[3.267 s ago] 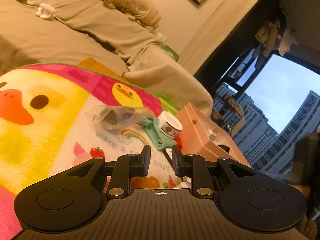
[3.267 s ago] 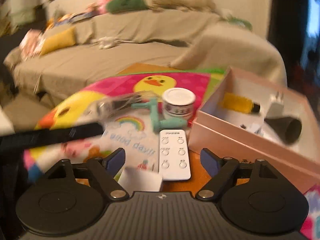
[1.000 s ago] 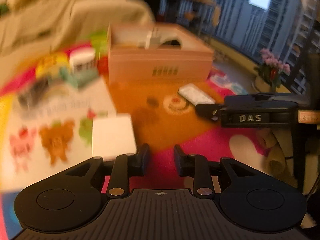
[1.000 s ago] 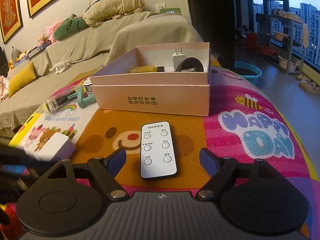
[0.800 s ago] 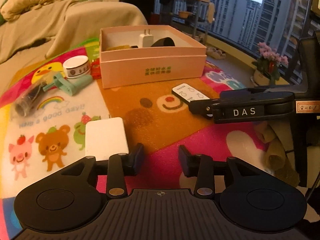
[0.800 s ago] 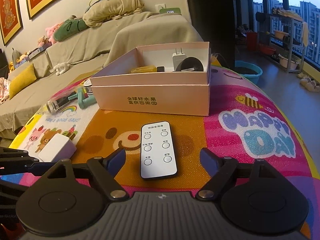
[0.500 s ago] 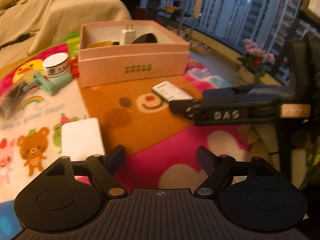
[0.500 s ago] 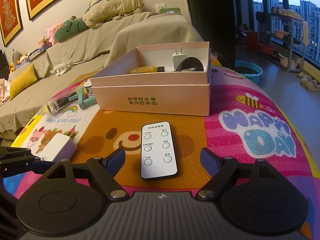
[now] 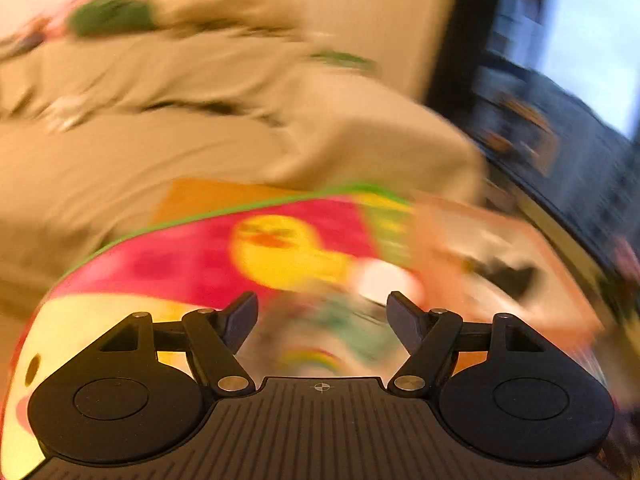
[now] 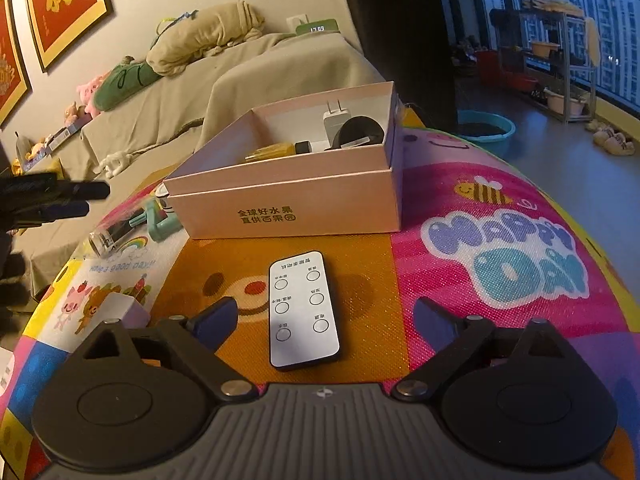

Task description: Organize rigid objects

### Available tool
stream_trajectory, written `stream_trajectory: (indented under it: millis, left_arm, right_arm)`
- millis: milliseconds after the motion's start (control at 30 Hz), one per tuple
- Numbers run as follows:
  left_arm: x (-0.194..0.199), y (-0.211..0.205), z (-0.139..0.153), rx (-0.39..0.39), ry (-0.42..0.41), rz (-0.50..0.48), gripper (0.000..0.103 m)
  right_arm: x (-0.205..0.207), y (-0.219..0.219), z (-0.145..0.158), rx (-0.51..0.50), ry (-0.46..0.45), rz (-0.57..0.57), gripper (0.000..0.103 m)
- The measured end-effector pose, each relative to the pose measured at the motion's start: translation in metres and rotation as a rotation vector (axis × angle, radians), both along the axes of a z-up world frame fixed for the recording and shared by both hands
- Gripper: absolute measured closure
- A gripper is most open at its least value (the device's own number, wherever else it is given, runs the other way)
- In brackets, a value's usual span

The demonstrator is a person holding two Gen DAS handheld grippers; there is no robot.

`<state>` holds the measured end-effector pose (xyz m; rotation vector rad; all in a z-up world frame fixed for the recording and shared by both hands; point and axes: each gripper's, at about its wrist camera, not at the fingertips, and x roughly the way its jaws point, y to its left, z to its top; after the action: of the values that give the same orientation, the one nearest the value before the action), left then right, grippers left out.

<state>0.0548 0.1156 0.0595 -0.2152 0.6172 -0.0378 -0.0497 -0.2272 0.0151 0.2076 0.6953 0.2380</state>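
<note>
A white remote (image 10: 302, 310) lies on the colourful play mat (image 10: 500, 256), just ahead of my open, empty right gripper (image 10: 324, 316). Behind it stands a pink box (image 10: 288, 196) holding a white charger (image 10: 334, 120), a black round object (image 10: 358, 132) and a yellow item (image 10: 274, 151). Left of the box lie a teal tool (image 10: 160, 222), a clear-wrapped dark object (image 10: 114, 234) and a white block (image 10: 124, 308). My left gripper (image 9: 322, 314) is open and empty; its view is blurred, showing the pink box (image 9: 500, 264) and a white jar (image 9: 384, 284). It also shows in the right wrist view (image 10: 60, 198).
A beige covered sofa (image 10: 248, 68) with a pillow and plush toys runs behind the mat. Framed red pictures hang on the wall. A teal basin (image 10: 484, 128) and a shelf stand by the window at the right. The mat's edges curve down at left and right.
My left gripper opened wide, then swung fast to the left toward the sofa side; its view is now motion-blurred. My right gripper stayed open over the remote, barely moving.
</note>
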Motion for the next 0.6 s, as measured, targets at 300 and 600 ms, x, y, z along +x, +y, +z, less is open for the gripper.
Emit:
stream_trajectory:
  millis: [300, 600]
  left_arm:
    - [0.042, 0.008, -0.039, -0.178, 0.093, 0.050, 0.023]
    - [0.041, -0.021, -0.039, -0.097, 0.134, -0.052, 0.033]
  right_arm:
    - [0.001, 0.002, -0.001, -0.016, 0.004, 0.008, 0.005]
    - [0.002, 0.003, -0.001, -0.020, 0.004, 0.011, 0.005]
